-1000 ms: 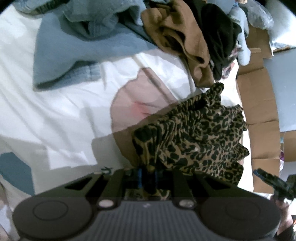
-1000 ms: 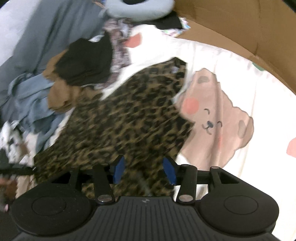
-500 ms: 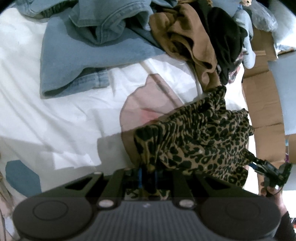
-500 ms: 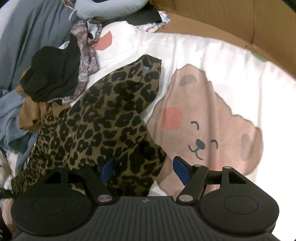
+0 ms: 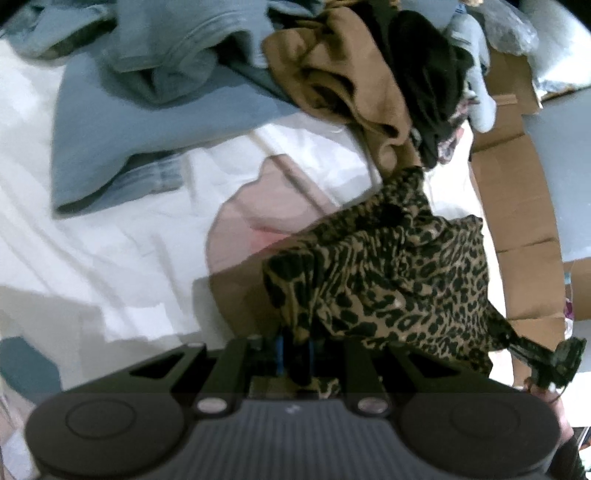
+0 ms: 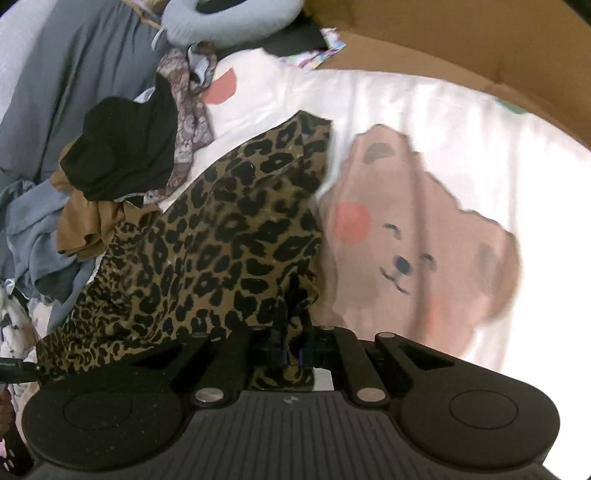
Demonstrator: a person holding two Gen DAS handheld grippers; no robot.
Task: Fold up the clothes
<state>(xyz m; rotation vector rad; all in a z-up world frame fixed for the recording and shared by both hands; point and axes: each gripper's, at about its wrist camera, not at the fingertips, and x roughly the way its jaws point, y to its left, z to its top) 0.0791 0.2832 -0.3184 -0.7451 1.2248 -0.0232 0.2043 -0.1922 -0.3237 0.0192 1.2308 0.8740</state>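
A leopard-print garment (image 5: 391,284) hangs stretched between my two grippers above a white sheet (image 5: 110,240) with a bear print. My left gripper (image 5: 295,350) is shut on one bunched end of it. My right gripper (image 6: 291,354) is shut on the other end; the cloth (image 6: 229,240) drapes away from it to the left. The right gripper also shows at the right edge of the left wrist view (image 5: 546,362). The fingertips of both grippers are hidden by cloth.
A pile of clothes lies at the sheet's far side: blue denim (image 5: 155,92), a brown garment (image 5: 351,74), a black one (image 6: 125,147) and a patterned one (image 6: 188,110). Cardboard walls (image 6: 461,40) border the sheet. A grey cushion (image 6: 229,18) lies at the back.
My right gripper was open over the leopard garment and has now shut on its edge. The left gripper has kept its hold and the cloth is pulled tauter between them.
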